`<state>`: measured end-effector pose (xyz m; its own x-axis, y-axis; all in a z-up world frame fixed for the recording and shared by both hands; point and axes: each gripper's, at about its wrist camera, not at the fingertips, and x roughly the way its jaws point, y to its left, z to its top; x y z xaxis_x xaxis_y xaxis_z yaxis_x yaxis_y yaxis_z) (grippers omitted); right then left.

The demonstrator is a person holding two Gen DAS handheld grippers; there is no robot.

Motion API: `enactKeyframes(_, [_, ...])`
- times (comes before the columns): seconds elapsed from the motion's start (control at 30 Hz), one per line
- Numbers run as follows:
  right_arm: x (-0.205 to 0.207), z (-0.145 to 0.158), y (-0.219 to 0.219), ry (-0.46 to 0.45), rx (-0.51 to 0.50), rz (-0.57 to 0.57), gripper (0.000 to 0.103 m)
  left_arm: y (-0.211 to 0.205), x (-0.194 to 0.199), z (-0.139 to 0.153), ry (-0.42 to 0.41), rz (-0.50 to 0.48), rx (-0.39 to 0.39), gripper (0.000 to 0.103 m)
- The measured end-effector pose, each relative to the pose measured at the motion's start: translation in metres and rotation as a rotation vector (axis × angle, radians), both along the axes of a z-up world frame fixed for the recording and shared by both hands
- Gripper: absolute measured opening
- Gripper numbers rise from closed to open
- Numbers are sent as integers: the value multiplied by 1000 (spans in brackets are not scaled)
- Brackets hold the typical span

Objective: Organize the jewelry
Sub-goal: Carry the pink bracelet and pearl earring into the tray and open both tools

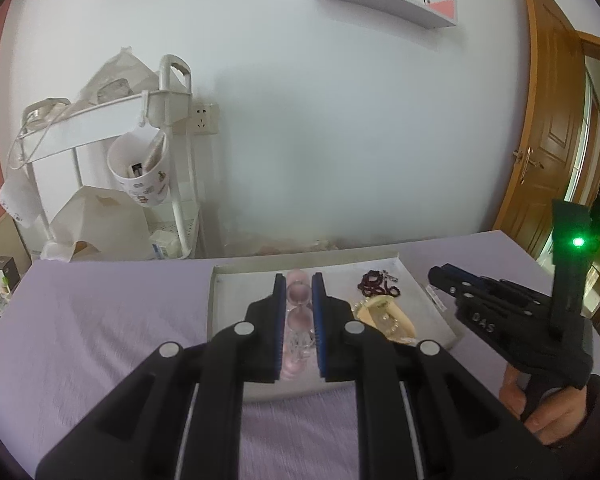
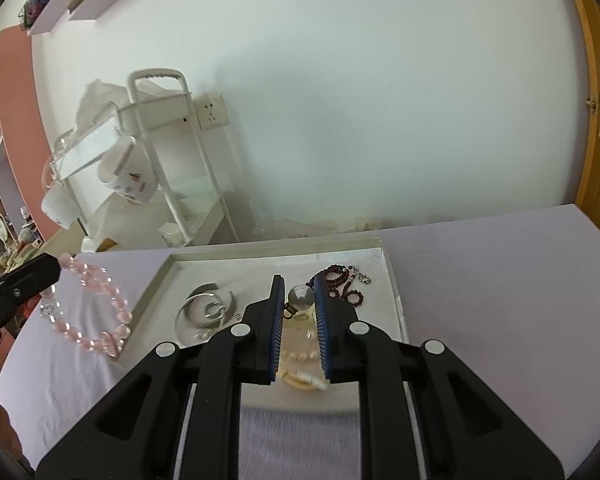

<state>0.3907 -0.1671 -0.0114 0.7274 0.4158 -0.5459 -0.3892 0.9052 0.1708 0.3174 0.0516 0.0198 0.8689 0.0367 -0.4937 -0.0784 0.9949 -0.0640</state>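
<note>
A white tray (image 2: 388, 276) lies on the lilac cloth. My left gripper (image 1: 299, 280) is shut on a pink bead bracelet (image 1: 298, 320); the right wrist view shows that bracelet (image 2: 100, 308) hanging from the left gripper (image 2: 52, 268) above the cloth, left of the tray. My right gripper (image 2: 298, 282) hovers over the tray, jaws narrowly apart around a silver ball pendant (image 2: 301, 298) and a pearl strand (image 2: 300, 354); whether it grips them I cannot tell. A dark red bead necklace (image 2: 346, 282) and a clear glass bangle (image 2: 204, 312) lie in the tray.
A white rolling cart (image 1: 100, 160) with a hanging cup (image 1: 140, 172) stands by the wall at the back left. A wooden door (image 1: 548, 120) is at the right. The cloth-covered table (image 2: 500, 300) stretches right of the tray.
</note>
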Motion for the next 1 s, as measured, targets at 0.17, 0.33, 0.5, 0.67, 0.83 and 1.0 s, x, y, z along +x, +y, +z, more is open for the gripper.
enactKeyframes(0.17, [19, -20, 3, 48, 3, 8, 17, 5, 21, -14, 21, -3, -3, 13])
enactKeyframes(0.33, [24, -28, -3, 65, 22, -3, 50, 7, 31, -23, 35, -6, -12, 13])
enactKeyframes(0.5, [20, -16, -17, 37, 73, -26, 60, 6, 35, -27, 42, -10, -18, 13])
enactKeyframes(0.67, [16, -10, -29, 6, 84, -59, 63, 7, 40, -32, 54, -10, -30, 13])
enactKeyframes(0.83, [16, -10, -33, 14, 70, -72, 63, 4, 47, -38, 69, -7, -22, 13])
enactKeyframes(1.0, [12, -7, -32, 5, 55, -59, 64, 7, 54, -44, 81, 9, -34, 13])
